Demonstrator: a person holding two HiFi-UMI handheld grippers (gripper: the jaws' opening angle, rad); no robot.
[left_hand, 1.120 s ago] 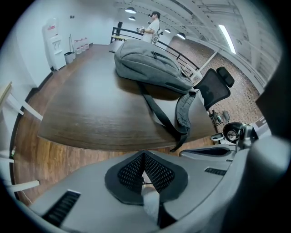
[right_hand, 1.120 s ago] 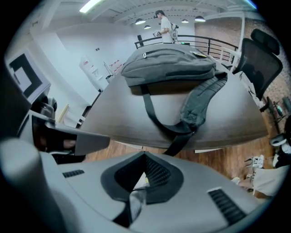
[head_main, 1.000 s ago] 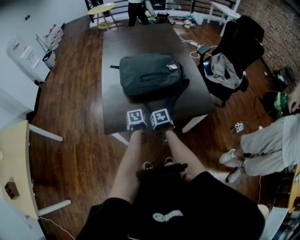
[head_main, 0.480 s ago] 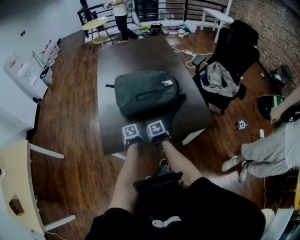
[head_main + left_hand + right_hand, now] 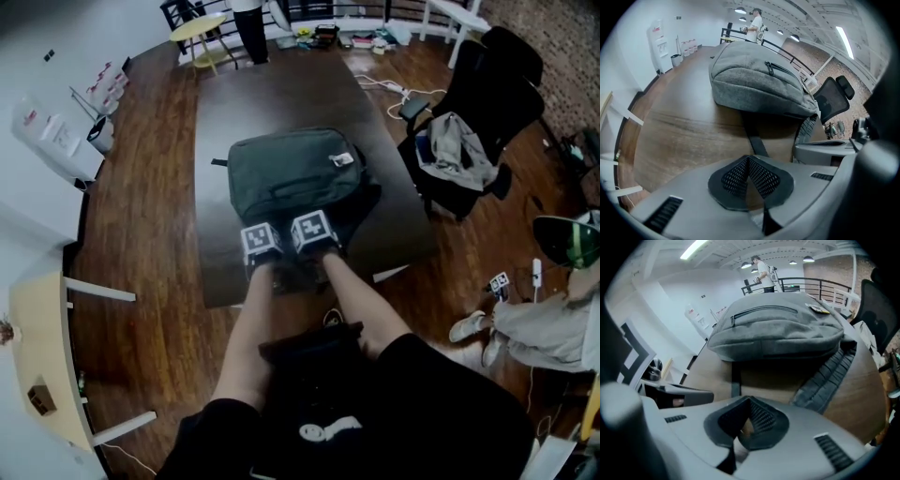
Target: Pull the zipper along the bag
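Nearest the wearer, two forearms (image 5: 251, 323) reach forward side by side over the close edge of a dark table (image 5: 281, 89); the left gripper (image 5: 749, 160) has its jaws pressed together with nothing between them; the right gripper (image 5: 749, 403) is likewise closed and empty; both point down at the tabletop just in front of the bag (image 5: 295, 173); the bag lies flat on the middle of the table, its zipper (image 5: 764, 310) running across the upper face; a thin strap (image 5: 756, 140) and a padded strap (image 5: 829, 373) trail from it toward the grippers; beyond the table's right side stands an office chair (image 5: 502, 80) draped with a jacket (image 5: 455, 150); at the far end stands a person (image 5: 251, 19).
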